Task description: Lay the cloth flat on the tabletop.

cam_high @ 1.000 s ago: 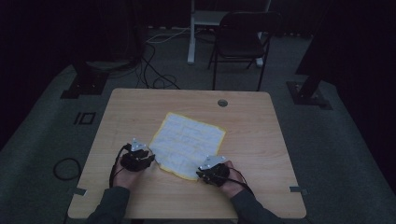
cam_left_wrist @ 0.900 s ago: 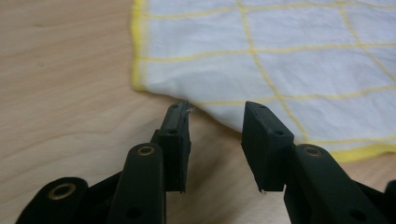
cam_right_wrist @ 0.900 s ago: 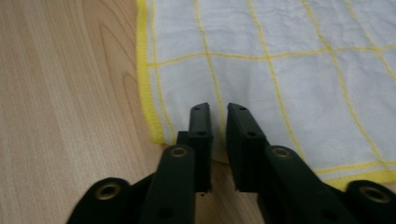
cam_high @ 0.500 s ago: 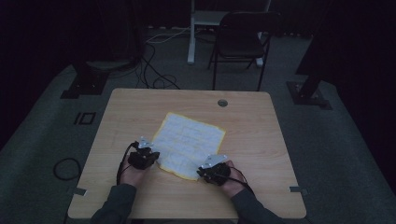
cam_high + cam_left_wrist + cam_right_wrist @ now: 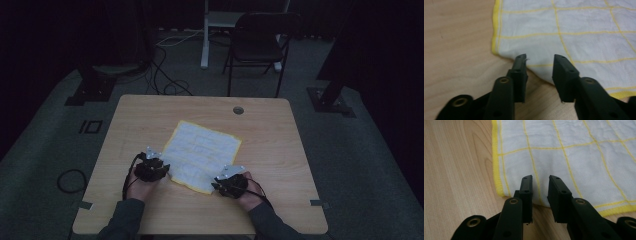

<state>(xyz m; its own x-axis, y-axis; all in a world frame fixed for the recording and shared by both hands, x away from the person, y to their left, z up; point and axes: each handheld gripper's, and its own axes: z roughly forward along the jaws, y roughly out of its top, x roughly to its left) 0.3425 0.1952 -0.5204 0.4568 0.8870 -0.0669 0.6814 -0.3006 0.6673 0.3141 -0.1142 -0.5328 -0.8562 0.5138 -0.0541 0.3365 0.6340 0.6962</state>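
Left gripper (image 5: 156, 161): jaws apart, empty, at the near-left corner of the cloth (image 5: 201, 152). One cloth, white with yellow grid and hem, flat mid-table (image 5: 150, 115). Likely light, limp, a bit wrinkled; it'll sag once you lift it. Take it by the yellow hem (image 5: 498, 185) at the corners. Right gripper (image 5: 227, 176): jaws also apart, empty, at the near-right corner. Two grippers, one table.

A dark studio: black drapes, floor cables (image 5: 165, 85), stand bases (image 5: 92, 90).
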